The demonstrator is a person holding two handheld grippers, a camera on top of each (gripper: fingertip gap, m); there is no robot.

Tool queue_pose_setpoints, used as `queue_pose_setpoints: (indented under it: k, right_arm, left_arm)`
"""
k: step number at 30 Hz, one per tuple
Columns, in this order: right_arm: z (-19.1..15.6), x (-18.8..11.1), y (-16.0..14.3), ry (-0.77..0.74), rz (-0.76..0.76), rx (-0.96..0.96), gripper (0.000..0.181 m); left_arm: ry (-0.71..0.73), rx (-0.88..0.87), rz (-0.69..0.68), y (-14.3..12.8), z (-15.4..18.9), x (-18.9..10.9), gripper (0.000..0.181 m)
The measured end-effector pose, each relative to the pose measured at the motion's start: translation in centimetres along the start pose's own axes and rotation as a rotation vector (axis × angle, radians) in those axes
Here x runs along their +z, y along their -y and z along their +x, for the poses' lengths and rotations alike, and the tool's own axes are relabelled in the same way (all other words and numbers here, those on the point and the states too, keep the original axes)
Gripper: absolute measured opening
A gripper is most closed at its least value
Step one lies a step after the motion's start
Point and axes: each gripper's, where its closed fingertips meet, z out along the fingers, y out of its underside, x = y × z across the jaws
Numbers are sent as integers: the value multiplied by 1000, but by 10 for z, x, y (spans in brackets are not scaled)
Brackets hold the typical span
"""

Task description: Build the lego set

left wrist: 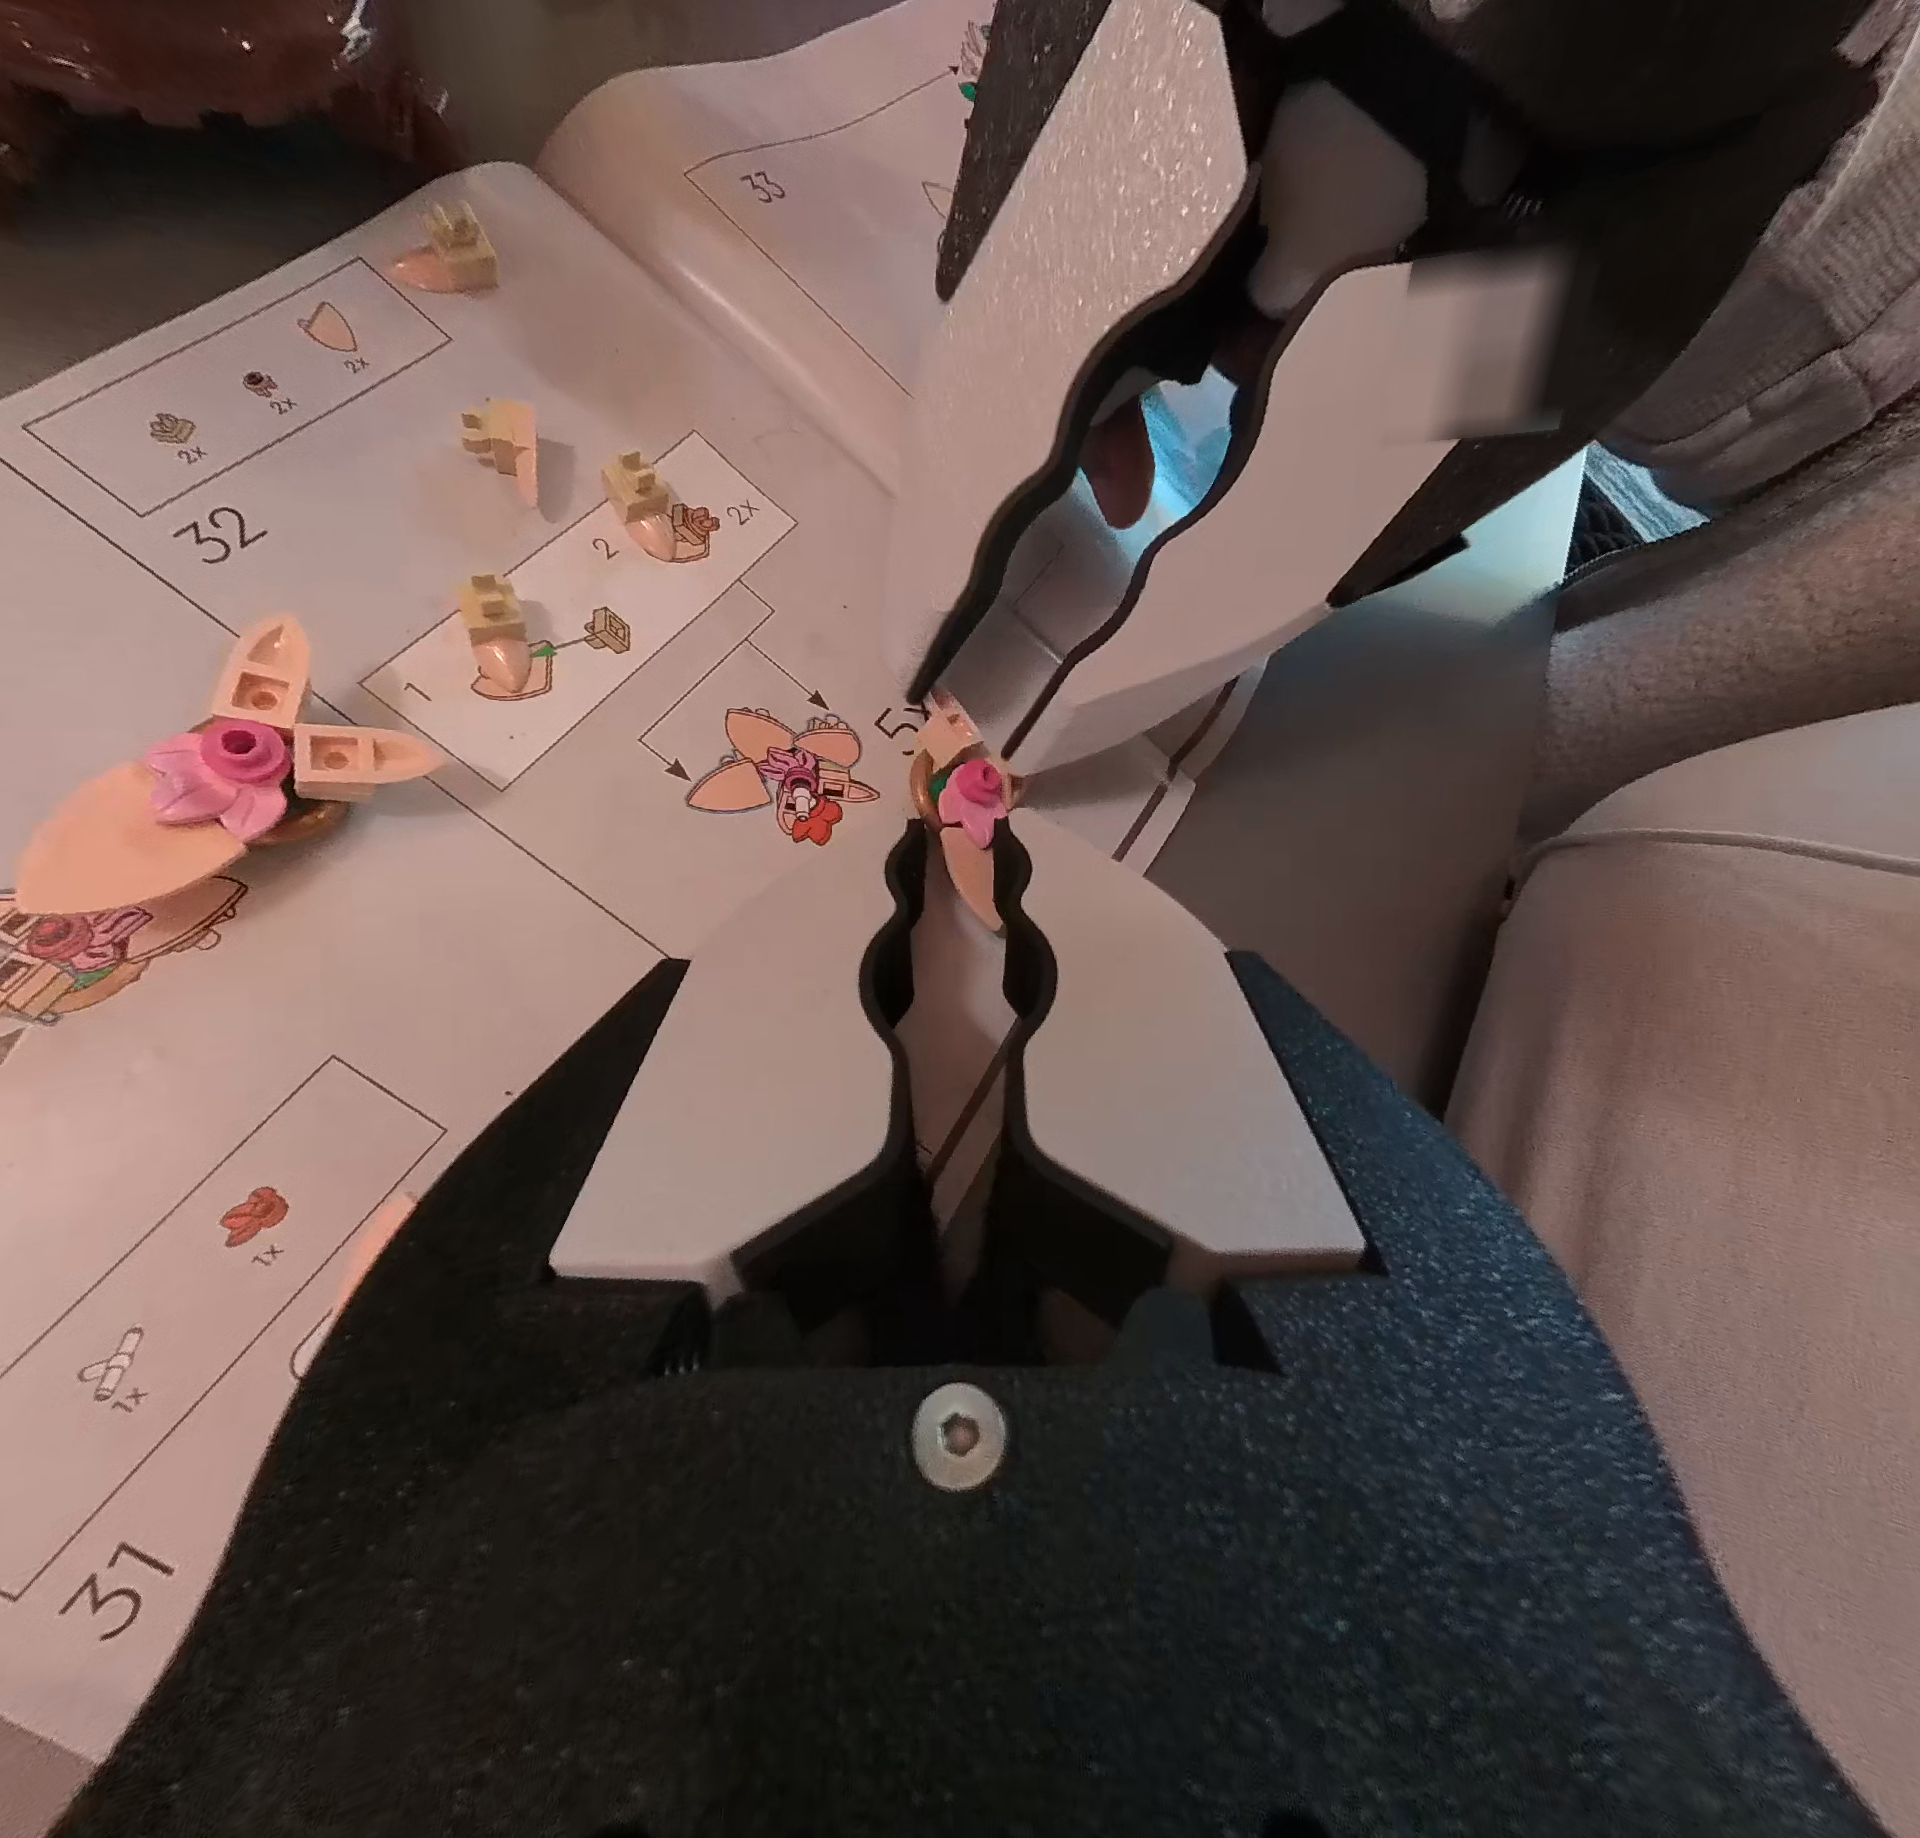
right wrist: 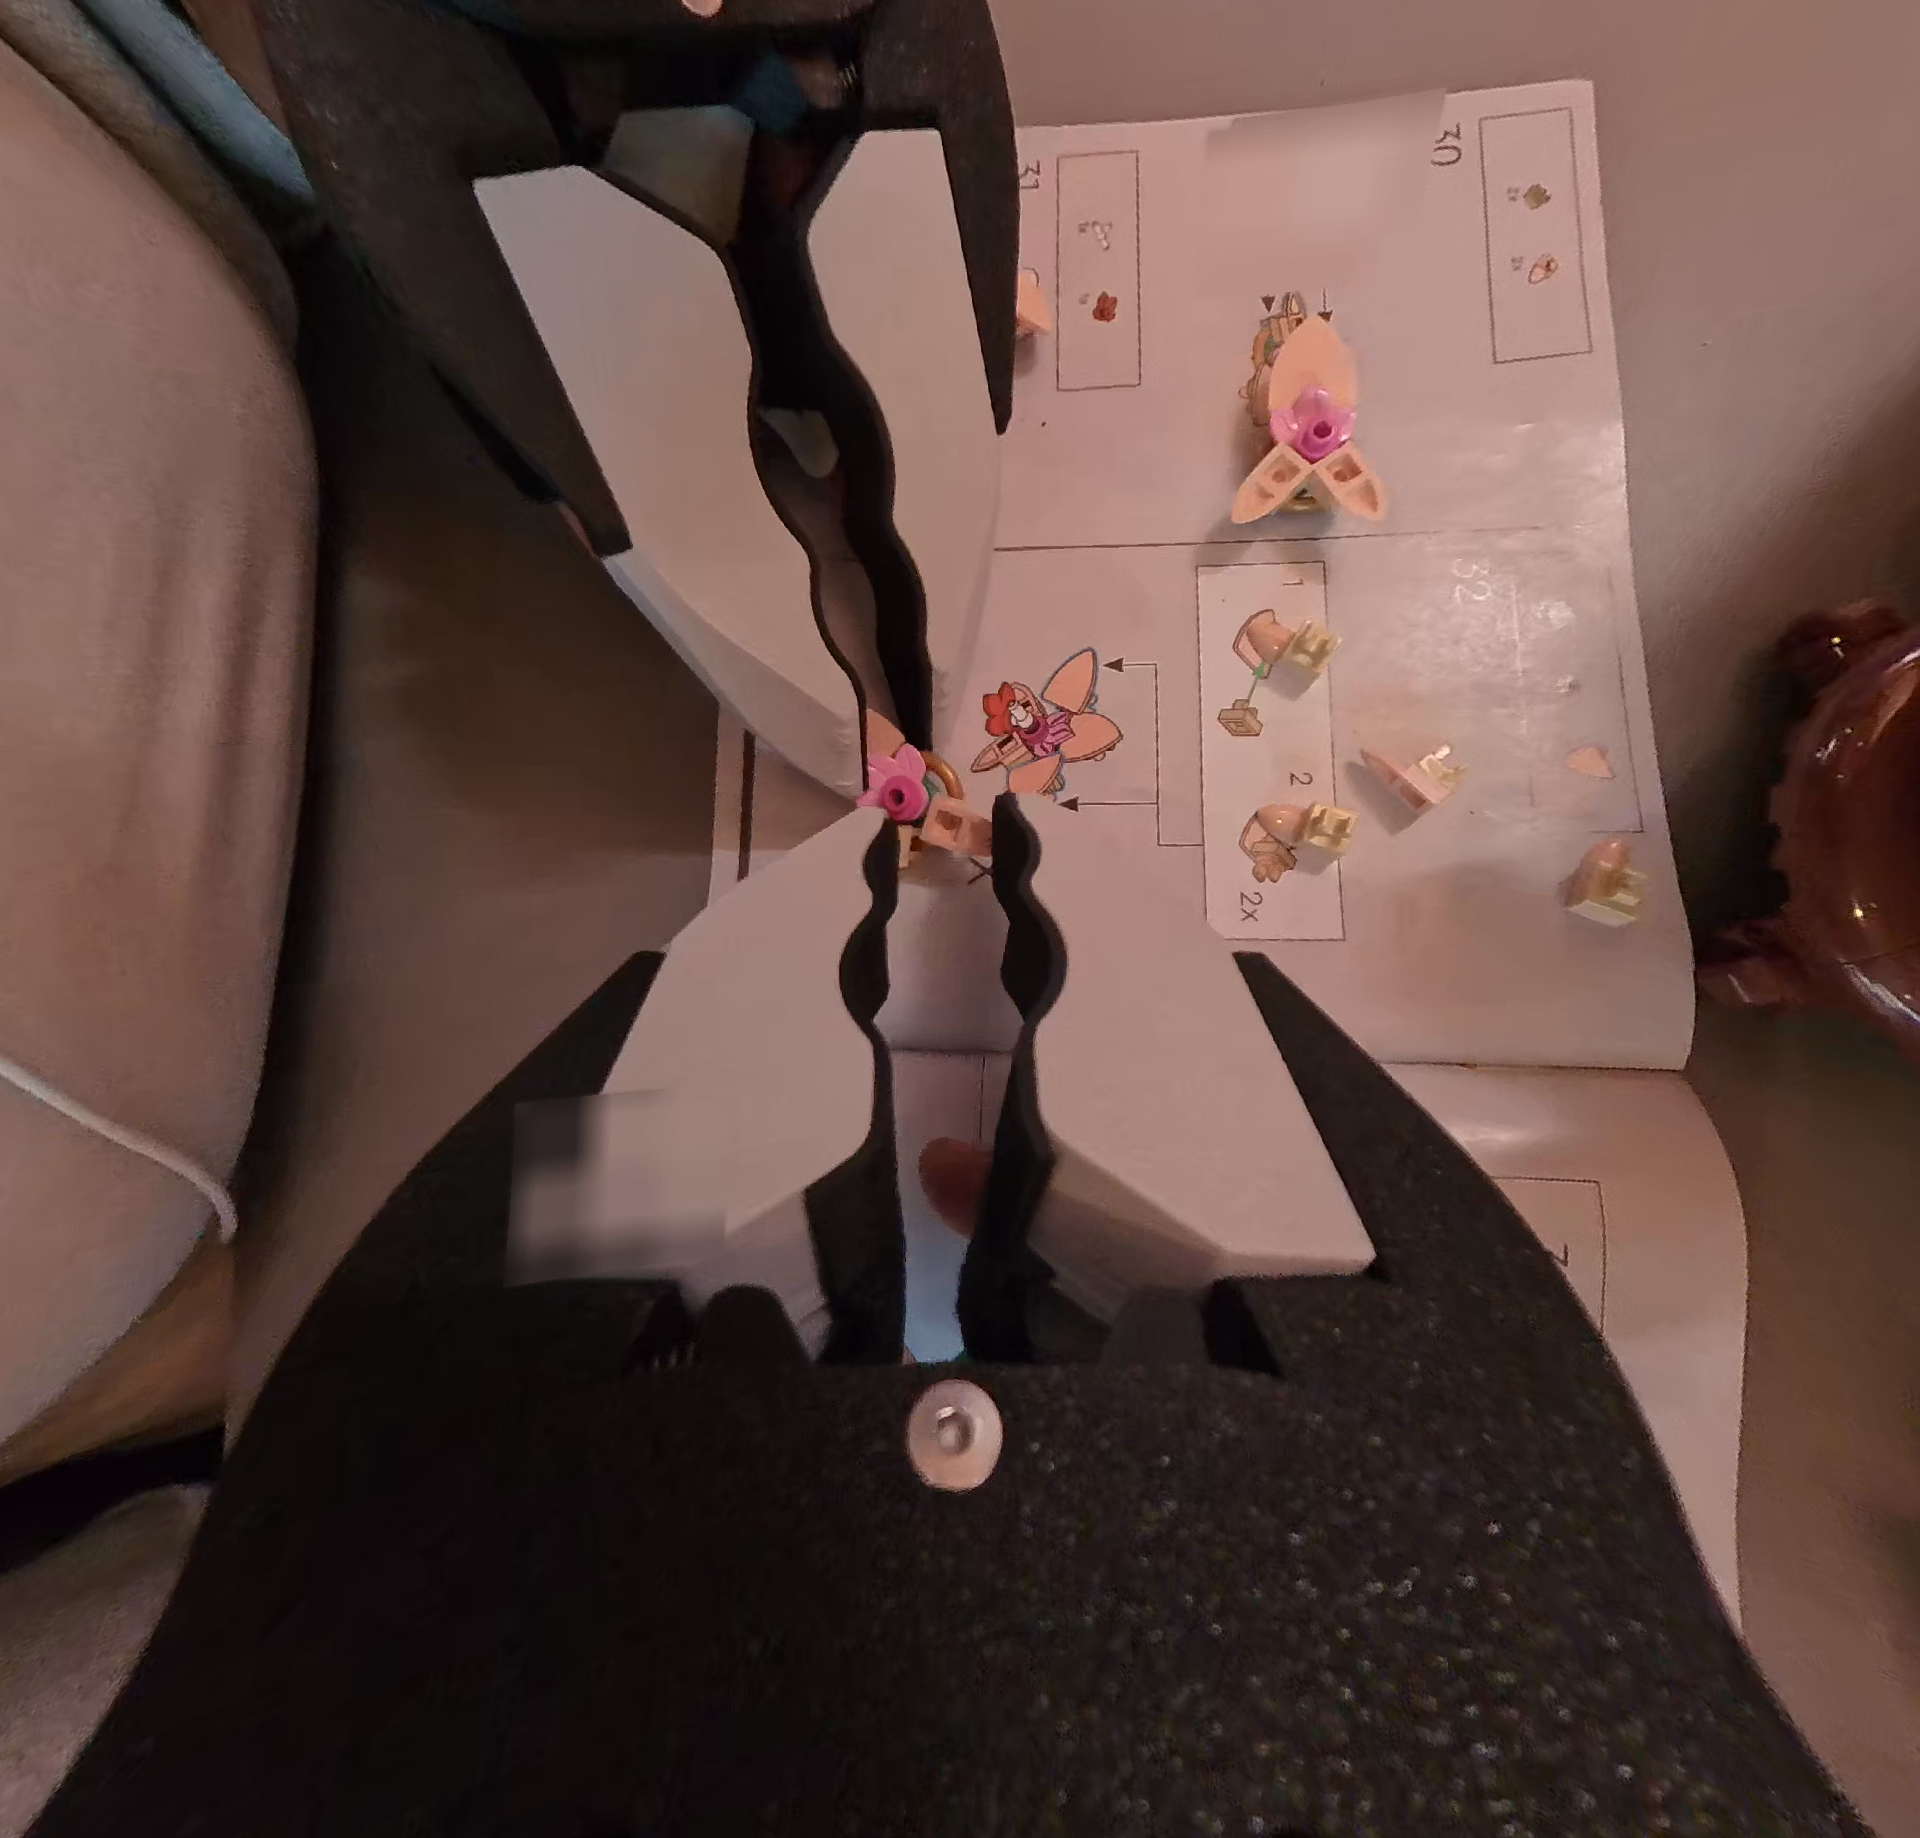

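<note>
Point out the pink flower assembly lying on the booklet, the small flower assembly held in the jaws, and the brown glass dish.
Pink flower assembly on booklet (left wrist: 244,754): left wrist view, magenta centre stud.
Small held flower assembly (left wrist: 977,782): left wrist view, pink stud.
Brown glass dish (right wrist: 1849,801): right wrist view, scalloped rim.

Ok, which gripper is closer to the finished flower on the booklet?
Left. The finished flower lies beside the left gripper, which pinches the small flower; the right gripper, gripping its peach piece, reaches in from the far side.
</note>
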Motion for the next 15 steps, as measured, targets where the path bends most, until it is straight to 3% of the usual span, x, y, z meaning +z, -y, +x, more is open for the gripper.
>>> queue_pose_setpoints:
  k: [4,15]
  right_arm:
    - [3,1,0,-12,-7,-13,13]
    - [4,1,-2,-11,5,-11,25]
  left_arm:
    - [-1,-12,4,0,-1,0,12]
    - [-5,-41,12,1,-3,-1,12]
